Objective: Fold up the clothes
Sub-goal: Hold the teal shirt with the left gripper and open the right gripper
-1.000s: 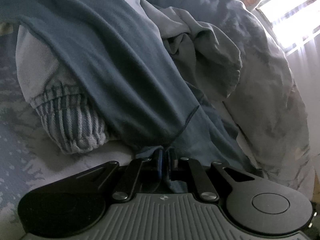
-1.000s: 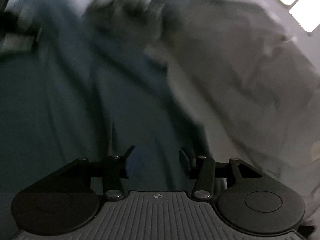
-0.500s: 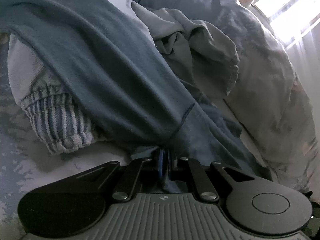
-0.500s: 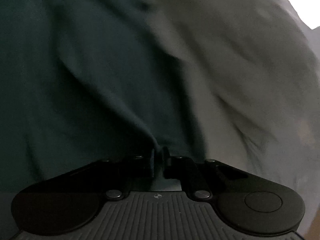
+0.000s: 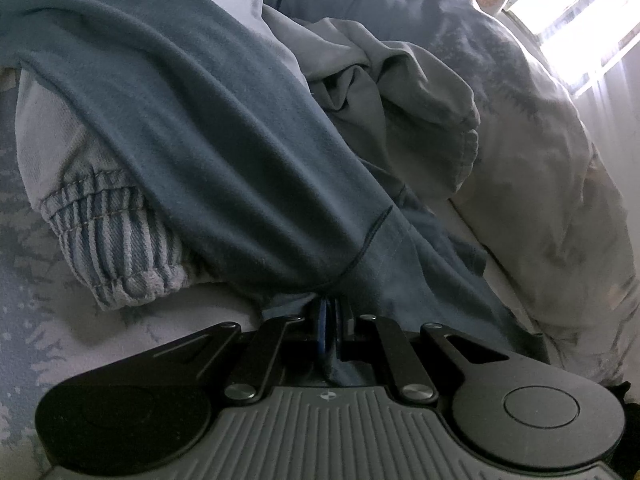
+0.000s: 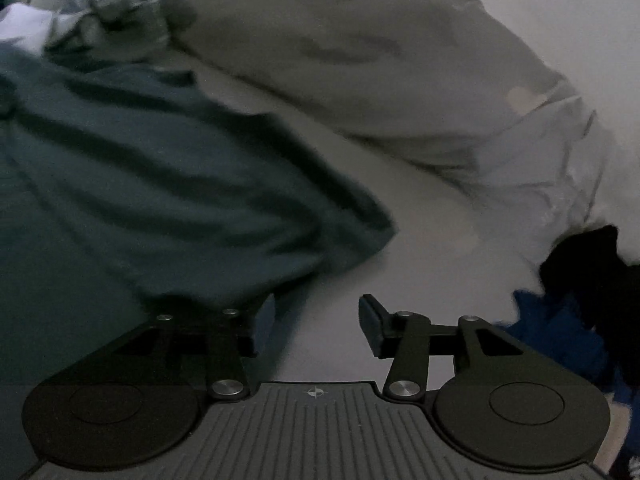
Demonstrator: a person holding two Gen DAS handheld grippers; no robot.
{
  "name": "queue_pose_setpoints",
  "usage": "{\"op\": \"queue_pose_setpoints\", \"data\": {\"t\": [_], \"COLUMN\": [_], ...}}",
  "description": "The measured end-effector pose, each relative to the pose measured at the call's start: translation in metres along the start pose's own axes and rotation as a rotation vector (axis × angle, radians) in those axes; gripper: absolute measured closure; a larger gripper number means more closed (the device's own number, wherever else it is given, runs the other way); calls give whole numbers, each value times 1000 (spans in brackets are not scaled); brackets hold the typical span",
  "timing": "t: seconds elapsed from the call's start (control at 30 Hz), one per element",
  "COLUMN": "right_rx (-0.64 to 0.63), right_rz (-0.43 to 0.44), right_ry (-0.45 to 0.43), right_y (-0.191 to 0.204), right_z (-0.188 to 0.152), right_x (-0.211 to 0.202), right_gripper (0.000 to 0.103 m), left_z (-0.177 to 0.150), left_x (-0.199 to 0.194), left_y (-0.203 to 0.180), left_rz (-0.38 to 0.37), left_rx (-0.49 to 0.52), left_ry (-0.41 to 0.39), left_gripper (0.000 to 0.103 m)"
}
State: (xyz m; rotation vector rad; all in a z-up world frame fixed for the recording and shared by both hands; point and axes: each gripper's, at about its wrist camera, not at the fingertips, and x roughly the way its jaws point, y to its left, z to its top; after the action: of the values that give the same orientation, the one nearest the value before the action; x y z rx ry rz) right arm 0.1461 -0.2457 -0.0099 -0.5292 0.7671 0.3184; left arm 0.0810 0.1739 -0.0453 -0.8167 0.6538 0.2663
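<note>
A blue-grey knit garment (image 5: 208,136) lies draped across the bed, and my left gripper (image 5: 332,312) is shut on its near edge by a dark seam. The same garment (image 6: 160,184) fills the left half of the right wrist view, dark teal and bunched. My right gripper (image 6: 316,316) has its jaws opening over the bare sheet (image 6: 420,248), just right of the garment's edge; nothing is between them. The cloth lies against the outer side of its left finger (image 6: 262,316).
A striped blue-white cuffed garment (image 5: 116,240) pokes out under the blue one at left. A pale grey garment (image 5: 404,112) is crumpled behind it. A patterned duvet (image 5: 560,184) bulges on the right by a bright window (image 5: 568,4). Dark and blue clothes (image 6: 580,300) lie at right.
My right gripper was shut on the dark garment half a second ago; now it has let go, stands apart and has shifted right over the sheet. The left gripper keeps its hold.
</note>
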Motion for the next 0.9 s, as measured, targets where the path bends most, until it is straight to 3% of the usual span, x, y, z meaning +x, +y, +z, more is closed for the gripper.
{"op": "queue_pose_setpoints", "data": {"t": [0.23,0.3,0.33,0.4,0.53,0.6,0.67,0.83,0.9], "right_rx": [-61,-93,-109,-86,-19,40,11,3,38], "right_rz": [-34,-90,-119,-175,-228,-187,-219,-159,-102], "right_ry": [29,57,71,120,188,195,210,149,95], "right_y": [48,50,51,40,4,-9,-7,4,3], "right_z": [-17,-18,-19,-23,-37,-41,-43,-35,-23], "right_x": [10,19,23,26,23,18,15,-1,-6], "right_gripper": [52,57,61,84,83,81,81,69,56], "left_z": [0,-1,-1,-1,-1,-1,0,-1,-1], "left_x": [1,2,3,4,4,5,5,4,5], "left_y": [1,3,3,5,6,7,7,5,5], "left_rz": [-10,-17,-20,-25,-32,-33,-32,-23,-19], "left_rx": [1,-10,-15,-26,-48,-53,-55,-46,-41], "left_ry": [-6,-12,-15,-17,-20,-19,-16,-11,-12], "left_gripper": [97,97,97,97,97,97,97,97,97]}}
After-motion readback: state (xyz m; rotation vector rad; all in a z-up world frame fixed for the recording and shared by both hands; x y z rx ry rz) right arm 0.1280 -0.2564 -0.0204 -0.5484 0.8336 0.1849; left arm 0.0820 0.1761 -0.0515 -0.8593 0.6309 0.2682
